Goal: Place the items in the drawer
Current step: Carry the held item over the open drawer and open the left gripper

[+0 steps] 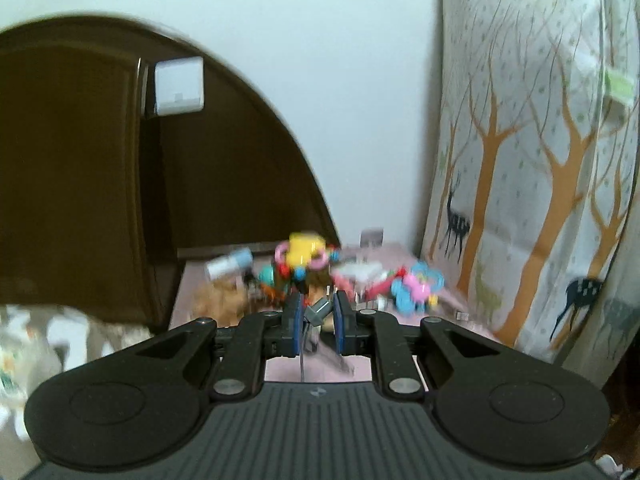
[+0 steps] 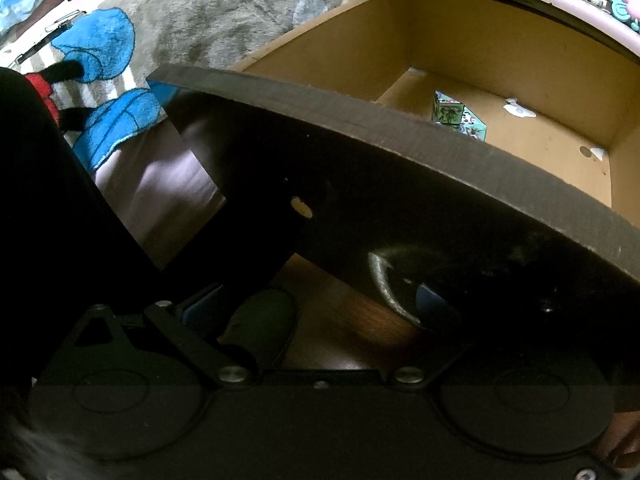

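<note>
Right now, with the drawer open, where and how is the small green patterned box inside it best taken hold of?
Grip the small green patterned box across two opposite flat side faces, with the fingers coming down from above. It sits on the floor of the open brown wooden drawer, close behind the dark front panel, which hides its lower edge, so a sideways approach looks blocked.

A small box (image 2: 460, 118) lies in the open drawer (image 2: 500, 52), behind its front panel (image 2: 400, 184).
</note>
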Motion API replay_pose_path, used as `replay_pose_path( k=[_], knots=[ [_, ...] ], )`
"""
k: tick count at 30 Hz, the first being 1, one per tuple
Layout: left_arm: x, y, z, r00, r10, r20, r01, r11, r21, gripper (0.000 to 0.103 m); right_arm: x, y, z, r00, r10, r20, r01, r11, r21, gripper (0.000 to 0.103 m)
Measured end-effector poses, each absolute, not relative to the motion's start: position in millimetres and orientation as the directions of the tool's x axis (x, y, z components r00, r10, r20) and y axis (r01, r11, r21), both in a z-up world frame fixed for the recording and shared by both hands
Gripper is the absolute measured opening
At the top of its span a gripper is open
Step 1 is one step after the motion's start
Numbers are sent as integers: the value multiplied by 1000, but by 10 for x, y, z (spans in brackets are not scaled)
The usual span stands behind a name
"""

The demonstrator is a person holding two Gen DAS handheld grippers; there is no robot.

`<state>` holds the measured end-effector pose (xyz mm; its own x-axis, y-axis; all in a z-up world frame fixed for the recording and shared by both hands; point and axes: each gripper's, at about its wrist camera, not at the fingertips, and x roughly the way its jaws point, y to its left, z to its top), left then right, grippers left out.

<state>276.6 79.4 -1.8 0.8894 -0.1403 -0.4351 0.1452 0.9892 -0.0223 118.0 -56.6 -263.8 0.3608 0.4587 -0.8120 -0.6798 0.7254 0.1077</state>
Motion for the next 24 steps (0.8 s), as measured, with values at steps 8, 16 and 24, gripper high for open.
replay_pose_path(
  k=[8, 16, 24],
  knots=[
    [2787, 872, -654, 823, -136, -552, 111, 991, -78, 14, 1187, -558, -2630, 361, 460, -811, -679, 726, 109, 103],
    [2792, 878, -1105, 766, -147, -626, 99, 989, -111, 14, 1187, -552, -2628, 362, 461, -810, -682, 724, 107, 103],
    [2860, 891, -1530, 676, -138, -724, 68, 990, -125, 14, 1186, -555, -2622, 364, 461, -810, -683, 723, 105, 103]
  ],
)
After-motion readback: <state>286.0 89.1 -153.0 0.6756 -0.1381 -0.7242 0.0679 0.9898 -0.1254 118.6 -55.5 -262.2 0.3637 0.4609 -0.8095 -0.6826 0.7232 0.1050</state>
